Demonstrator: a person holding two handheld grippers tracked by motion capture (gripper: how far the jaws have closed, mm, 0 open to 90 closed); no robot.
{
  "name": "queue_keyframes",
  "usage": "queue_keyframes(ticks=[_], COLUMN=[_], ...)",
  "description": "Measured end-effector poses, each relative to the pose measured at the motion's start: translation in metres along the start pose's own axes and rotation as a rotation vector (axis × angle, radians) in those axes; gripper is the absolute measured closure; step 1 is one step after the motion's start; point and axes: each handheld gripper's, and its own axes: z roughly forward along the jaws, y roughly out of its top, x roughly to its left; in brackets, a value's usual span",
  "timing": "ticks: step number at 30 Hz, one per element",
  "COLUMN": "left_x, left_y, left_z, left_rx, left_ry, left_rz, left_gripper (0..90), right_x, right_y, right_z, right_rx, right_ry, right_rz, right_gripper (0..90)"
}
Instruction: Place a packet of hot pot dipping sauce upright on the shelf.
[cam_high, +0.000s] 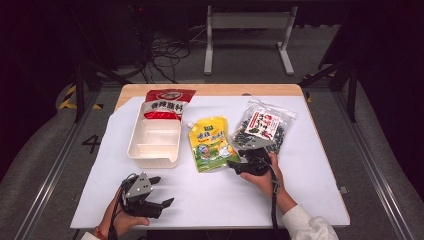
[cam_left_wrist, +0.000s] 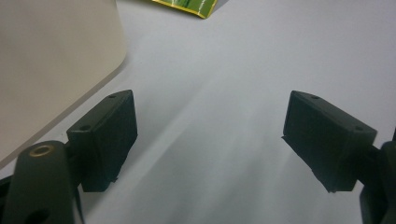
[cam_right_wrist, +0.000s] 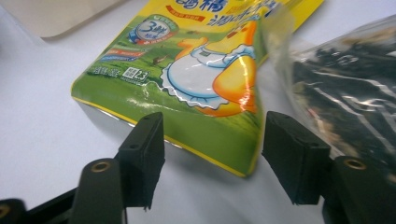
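Wide-spread left claw (cam_left_wrist: 210, 140) beside tray (cam_left_wrist: 51, 60)

We see a wooden table (cam_high: 210, 90) under a white sheet (cam_high: 300, 165) on grey floor (cam_high: 45, 160), with tangled cables (cam_high: 165, 52) and a white metal stand (cam_high: 248, 22) beyond, dark surroundings.

High overview; two close tabletop views

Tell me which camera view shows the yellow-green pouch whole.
The high view: the yellow-green pouch lies there complete, spout to bottom edge. The right gripper view shows its lower half close up, between the open jaws. The left gripper view catches just one corner.
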Motion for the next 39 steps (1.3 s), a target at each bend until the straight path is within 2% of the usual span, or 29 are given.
queue_keyframes(ticks=[2,3,6,9,10,12,13,14,16,18,20,22,23,26,27,29,32,34,36,39], left_x=[0.0,0.0,0.0,-0.001,-0.001,-0.001,-0.001,-0.001,-0.001,-0.002,-0.003,-0.004,-0.004,-0.004,-0.004,-0.004,-0.004,-0.005,-0.005,-0.006], left_y=[-0.001,-0.001,-0.001,0.0,0.0,0.0,0.0,0.0,0.001,0.001,0.002,0.002,0.002,0.002,0.002,0.003,0.003,0.005,0.006,0.008], left_z=[0.0,0.0,-0.001,0.0,0.001,0.001,0.001,0.001,0.003,0.005,0.006,0.006,0.006,0.006,0.006,0.007,0.008,0.009,0.011,0.013], left_rx=[0.0,0.003,0.003,0.007,0.008,0.008,0.01,0.01,0.018,0.025,0.026,0.029,0.03,0.029,0.029,0.03,0.03,0.031,0.031,0.033], left_ry=[0.001,0.002,0.003,0.003,0.001,-0.002,-0.002,-0.002,-0.006,-0.011,-0.016,-0.017,-0.017,-0.021,-0.023,-0.023,-0.029,-0.035,-0.042,-0.051], left_rz=[-0.003,0.005,0.007,0.011,0.009,0.009,0.012,0.012,0.016,0.021,0.023,0.027,0.026,0.027,0.026,0.026,0.027,0.03,0.034,0.037], left_gripper=[18.0,18.0,18.0,17.9,17.9,17.9,17.9,17.9,17.9,17.8,17.8,17.7,17.7,17.5,17.5,17.4,17.4,17.4,17.4,17.4], right_x=[-0.001,-0.001,-0.006,-0.019,-0.03,-0.047,-0.052,-0.052,-0.072,-0.089,-0.101,-0.111,-0.114,-0.121,-0.123,-0.128,-0.126,-0.124,-0.122,-0.121], right_y=[-0.001,-0.001,-0.003,-0.005,-0.008,-0.012,-0.014,-0.014,-0.019,-0.023,-0.027,-0.031,-0.032,-0.032,-0.032,-0.034,-0.031,-0.029,-0.027,-0.026], right_z=[-0.011,-0.011,-0.031,-0.048,-0.056,-0.064,-0.067,-0.067,-0.071,-0.069,-0.063,-0.057,-0.053,-0.049,-0.048,-0.046,-0.043,-0.041,-0.039,-0.036], right_rx=[-0.017,-0.017,-0.047,-0.077,-0.098,-0.112,-0.119,-0.119,-0.127,-0.115,-0.088,-0.087,-0.075,-0.072,-0.068,-0.062,-0.04,-0.027,-0.023,-0.03], right_ry=[0.006,0.006,-0.004,-0.054,-0.095,-0.146,-0.165,-0.165,-0.211,-0.238,-0.259,-0.235,-0.24,-0.221,-0.218,-0.183,-0.157,-0.14,-0.111,-0.048], right_rz=[-0.015,-0.015,-0.026,-0.007,0.02,0.057,0.071,0.071,0.141,0.195,0.226,0.269,0.29,0.329,0.346,0.388,0.374,0.359,0.355,0.347], right_gripper=[44.8,44.8,48.2,49.2,49.1,47.5,46.5,46.5,41.8,36.7,31.3,27.0,22.4,15.2,13.7,12.5,12.2,16.0,23.8,34.4])
